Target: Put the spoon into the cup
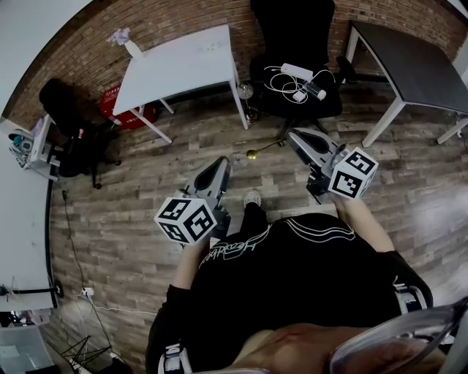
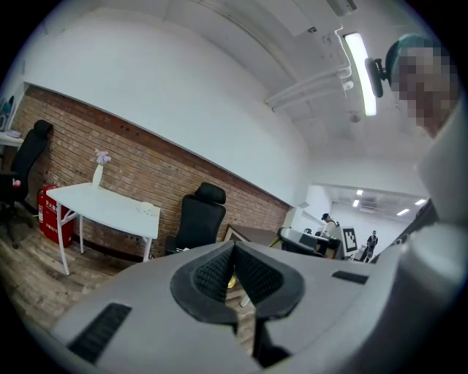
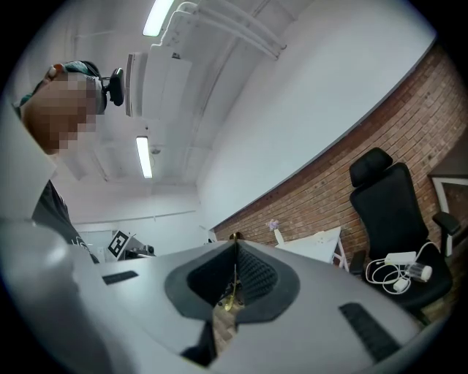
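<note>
The right gripper (image 1: 294, 139) is clenching the gold spoon (image 1: 265, 149) by its handle at centre frame, with the bowl jutting left, probably for carrying. The left gripper (image 1: 221, 163) is hanging pressed together and empty beside it, and no cup is showing.

Left gripper (image 1: 221, 163) and right gripper (image 1: 293, 136) side by side before the person (image 1: 292, 285), spoon (image 1: 254, 154) jutting from the right gripper's tip into the space between them, table (image 1: 183, 66) beyond against the wall (image 1: 183, 18), office chair (image 1: 296, 44) to its right, cables (image 1: 289, 82) on the seat, second table (image 1: 417, 66) far right.
</note>
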A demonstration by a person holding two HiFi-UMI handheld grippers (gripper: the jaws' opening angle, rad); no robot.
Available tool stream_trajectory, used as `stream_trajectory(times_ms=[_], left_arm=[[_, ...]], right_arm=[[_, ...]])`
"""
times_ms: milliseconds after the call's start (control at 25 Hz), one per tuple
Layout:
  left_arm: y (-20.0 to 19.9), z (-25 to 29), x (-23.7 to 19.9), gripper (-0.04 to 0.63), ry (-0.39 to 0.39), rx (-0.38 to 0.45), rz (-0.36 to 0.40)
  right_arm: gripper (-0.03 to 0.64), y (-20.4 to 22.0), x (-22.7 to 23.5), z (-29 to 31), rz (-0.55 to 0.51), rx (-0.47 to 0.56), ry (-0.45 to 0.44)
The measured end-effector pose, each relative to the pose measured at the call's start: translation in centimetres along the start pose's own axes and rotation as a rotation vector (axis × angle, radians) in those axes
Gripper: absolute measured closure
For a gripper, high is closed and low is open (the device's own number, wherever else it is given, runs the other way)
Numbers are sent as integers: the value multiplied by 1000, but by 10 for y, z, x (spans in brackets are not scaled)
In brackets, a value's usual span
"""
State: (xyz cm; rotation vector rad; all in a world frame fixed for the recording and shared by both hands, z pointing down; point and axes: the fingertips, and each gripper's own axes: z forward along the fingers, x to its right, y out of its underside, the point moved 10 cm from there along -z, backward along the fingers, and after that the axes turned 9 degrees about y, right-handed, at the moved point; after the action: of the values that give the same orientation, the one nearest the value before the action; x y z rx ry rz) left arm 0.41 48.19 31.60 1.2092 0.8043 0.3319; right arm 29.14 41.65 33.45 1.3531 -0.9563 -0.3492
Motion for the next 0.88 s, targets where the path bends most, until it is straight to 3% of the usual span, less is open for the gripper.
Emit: stream_trajectory(times_ms=[400, 880], left_arm=[[-33, 46, -116, 591, 6, -33, -54], [-127, 110, -307, 591, 25, -39, -69]], right_arm=[[617, 1, 55, 111, 46, -24, 31], [617, -22, 127, 306, 57, -17, 79]])
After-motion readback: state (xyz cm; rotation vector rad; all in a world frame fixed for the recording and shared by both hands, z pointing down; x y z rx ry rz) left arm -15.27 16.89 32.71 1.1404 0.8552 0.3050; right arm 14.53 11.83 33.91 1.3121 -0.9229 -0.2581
